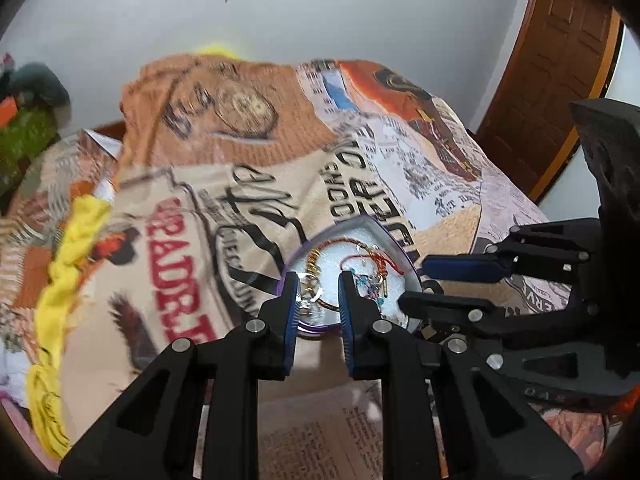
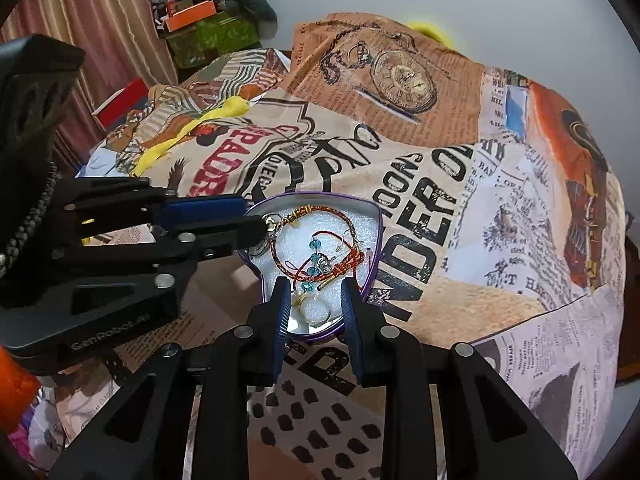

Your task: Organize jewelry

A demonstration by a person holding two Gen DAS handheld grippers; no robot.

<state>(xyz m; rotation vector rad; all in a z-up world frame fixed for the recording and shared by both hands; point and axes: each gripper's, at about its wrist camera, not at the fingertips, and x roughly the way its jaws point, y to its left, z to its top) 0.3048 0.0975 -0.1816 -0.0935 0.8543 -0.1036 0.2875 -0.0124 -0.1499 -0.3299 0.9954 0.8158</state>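
Home bedrm: printed bedsheet [image 2: 420,160], curtain [image 2: 100,20], wood door [image 1: 560,60].

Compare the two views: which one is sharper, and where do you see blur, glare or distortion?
Left wrist view: motion blur smears the printed cloth and the jewelry tray. Right wrist view: much sharper, the pocket watch print and the beads in the tray read clearly; a bright glare sits on the tray's near edge. Both views: strong fisheye curving with dark corners.
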